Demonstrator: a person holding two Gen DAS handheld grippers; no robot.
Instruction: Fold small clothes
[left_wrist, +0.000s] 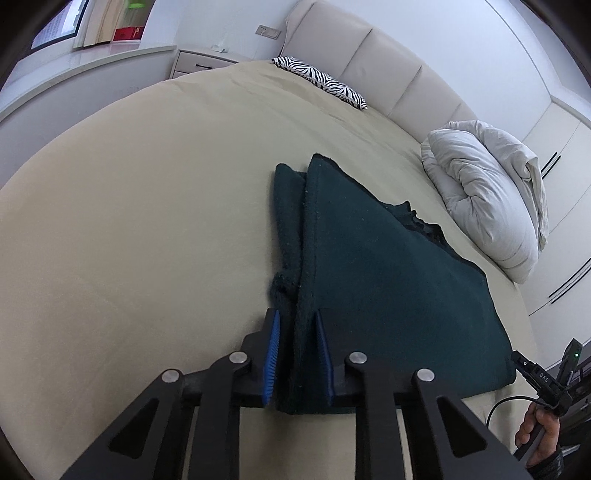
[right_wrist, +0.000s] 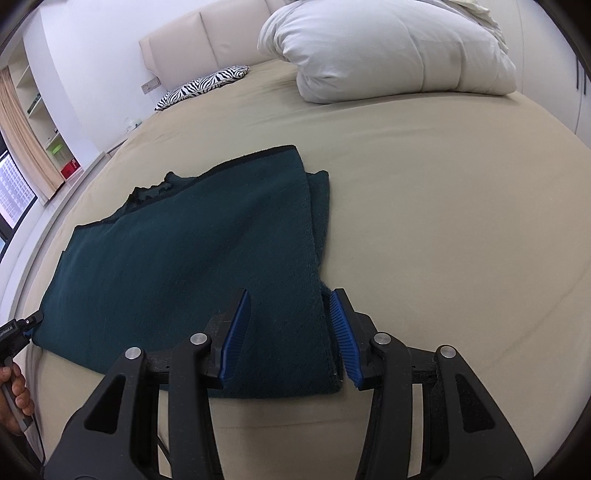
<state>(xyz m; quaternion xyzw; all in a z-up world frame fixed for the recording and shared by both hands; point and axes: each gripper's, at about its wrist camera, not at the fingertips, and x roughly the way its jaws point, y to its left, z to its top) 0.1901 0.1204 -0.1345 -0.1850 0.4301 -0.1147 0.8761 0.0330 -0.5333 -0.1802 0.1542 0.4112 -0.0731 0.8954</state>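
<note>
Fuzzy matt knit sweater (left_wrist: 388, 280) on smooth cloth sheet (left_wrist: 147, 221); ribbed blue fingers (right_wrist: 343, 339).

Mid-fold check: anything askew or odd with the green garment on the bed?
Slightly. The green garment lies mostly flat, but its folded-in sleeve bunches and sticks out past one side edge, by the left gripper.

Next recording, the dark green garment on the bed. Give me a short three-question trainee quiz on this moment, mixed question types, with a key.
1. True or false: the dark green garment lies on the beige bed sheet with a side section already folded over.
2. Multiple choice: the fingers of the left tool are A) on either side of the garment's edge, B) on the zebra-print pillow, C) over bare sheet.
3. Fill in: the bundled white ____ sits near the headboard.

Key: 1 true; 2 A; 3 duvet. The right tool likewise straddles a garment corner.
</note>
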